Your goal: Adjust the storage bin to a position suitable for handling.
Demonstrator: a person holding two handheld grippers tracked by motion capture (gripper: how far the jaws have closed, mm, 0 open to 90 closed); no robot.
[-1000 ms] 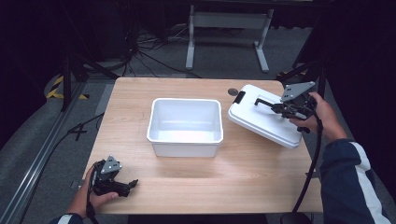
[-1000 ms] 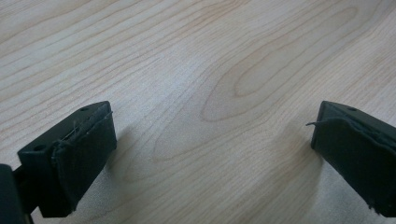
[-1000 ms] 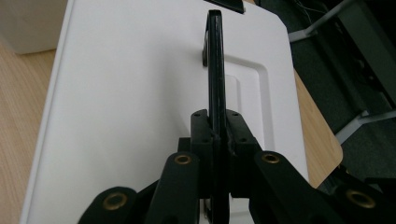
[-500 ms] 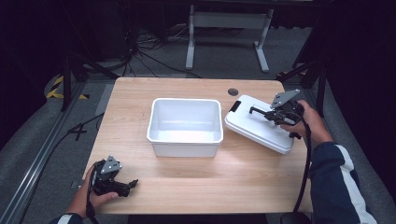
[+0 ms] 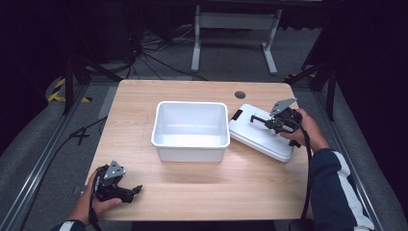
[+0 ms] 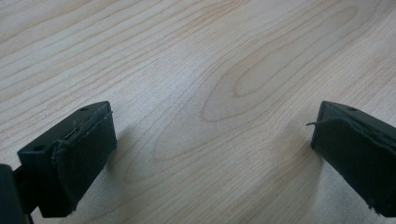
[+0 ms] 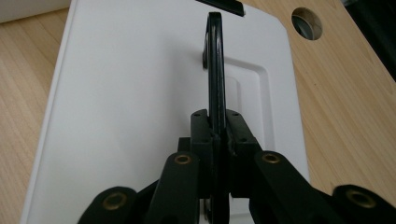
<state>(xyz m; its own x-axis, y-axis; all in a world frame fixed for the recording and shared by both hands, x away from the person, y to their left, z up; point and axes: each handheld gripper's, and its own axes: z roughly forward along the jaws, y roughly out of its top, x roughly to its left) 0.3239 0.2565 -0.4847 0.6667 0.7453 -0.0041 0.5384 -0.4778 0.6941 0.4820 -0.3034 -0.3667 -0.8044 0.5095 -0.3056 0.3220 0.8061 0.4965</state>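
White lid (image 5: 260, 134) held by its thin black handle (image 7: 215, 60), beside the white tub (image 5: 190, 130) on the wooden table (image 5: 202, 192).

Wood is the biggest thing here, then the tub in the middle with nothing inside it, then the flat lid on its right, tipped up at one side and close to the table's right edge. The right gripper (image 7: 214, 135) has its jaws pinched tight on the handle. That handle is skinny, so I think the lid could swing, slip out, or bump the tub. The left gripper (image 5: 136, 189) rests on the near left of the table, jaws spread wide, holding nothing.
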